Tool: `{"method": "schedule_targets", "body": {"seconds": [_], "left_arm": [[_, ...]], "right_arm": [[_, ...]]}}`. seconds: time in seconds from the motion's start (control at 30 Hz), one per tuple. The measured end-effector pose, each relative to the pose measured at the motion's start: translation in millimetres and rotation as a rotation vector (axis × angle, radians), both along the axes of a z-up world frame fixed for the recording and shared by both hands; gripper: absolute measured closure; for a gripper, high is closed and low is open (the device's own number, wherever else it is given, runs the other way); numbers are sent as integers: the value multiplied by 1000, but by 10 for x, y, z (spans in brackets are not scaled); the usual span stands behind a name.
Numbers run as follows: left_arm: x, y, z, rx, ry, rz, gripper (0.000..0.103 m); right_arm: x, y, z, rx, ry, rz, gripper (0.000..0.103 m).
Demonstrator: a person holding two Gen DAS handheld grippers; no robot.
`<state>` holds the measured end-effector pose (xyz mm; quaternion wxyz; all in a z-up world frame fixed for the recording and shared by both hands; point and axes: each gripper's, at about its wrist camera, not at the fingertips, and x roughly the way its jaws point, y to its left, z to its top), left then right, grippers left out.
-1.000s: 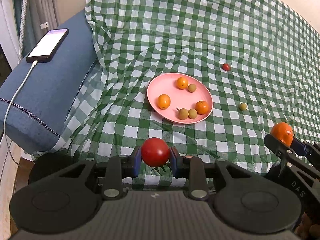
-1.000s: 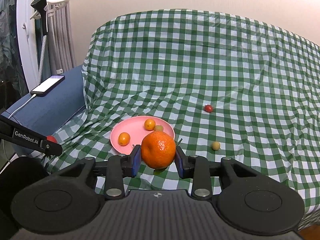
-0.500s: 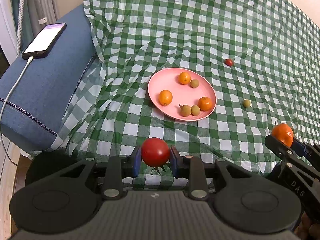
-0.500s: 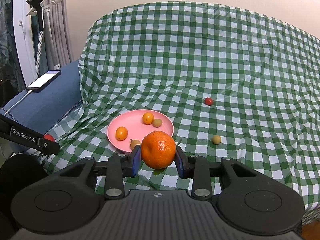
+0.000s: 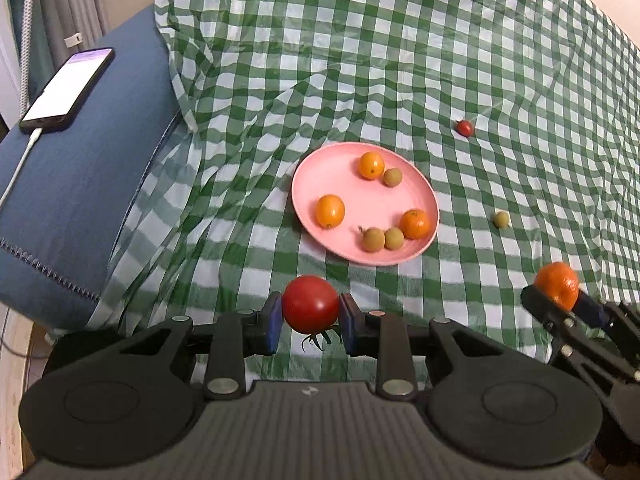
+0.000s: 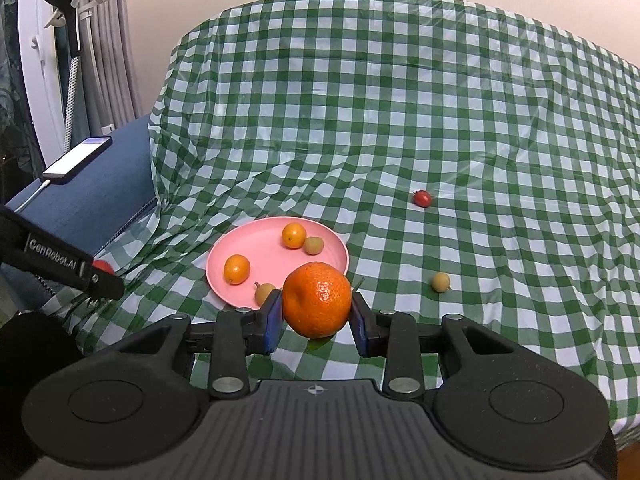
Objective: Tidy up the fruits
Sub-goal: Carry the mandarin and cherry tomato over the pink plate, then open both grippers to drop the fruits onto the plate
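left gripper (image 5: 311, 322): clamped on a smooth round red tomato (image 5: 310, 304), held just short of the round pink plate (image 5: 332, 168)
right gripper (image 6: 316, 318): clamped on a dimpled orange mandarin (image 6: 317, 305), over the plate's near rim
plate: three small oranges, three tan longans
cloth: wrinkled green-white checked tablecloth (image 5: 360, 60); open room right of plate, with a small red fruit (image 5: 465, 127) and a tan longan (image 5: 500, 219) apart

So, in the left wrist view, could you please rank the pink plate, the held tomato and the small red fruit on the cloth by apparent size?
1. pink plate
2. tomato, though nearness inflates it
3. small red fruit
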<state>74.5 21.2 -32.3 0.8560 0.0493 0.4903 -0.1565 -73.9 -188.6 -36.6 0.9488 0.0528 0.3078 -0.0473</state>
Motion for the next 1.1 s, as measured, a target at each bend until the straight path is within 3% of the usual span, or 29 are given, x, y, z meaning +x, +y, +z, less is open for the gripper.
{"method": "schedule_targets", "body": {"seconds": [0.33,0.77,1.07,1.1], "left_arm": [[675,-344,-155,21,10,-12,70],[1555,-844,-754,75,69,-54,70],[1830,-996,-1168,123,98,-89,70],[1850,-990,-1184,124,108,-82,65]], "right_arm": [[576,-41,-182,1,16,9,67],[1481,-6,-678,-17,87,50,67],[1796,82,-981,-76,129,98,66],[1815,81,-993,-77,136,102,66]]}}
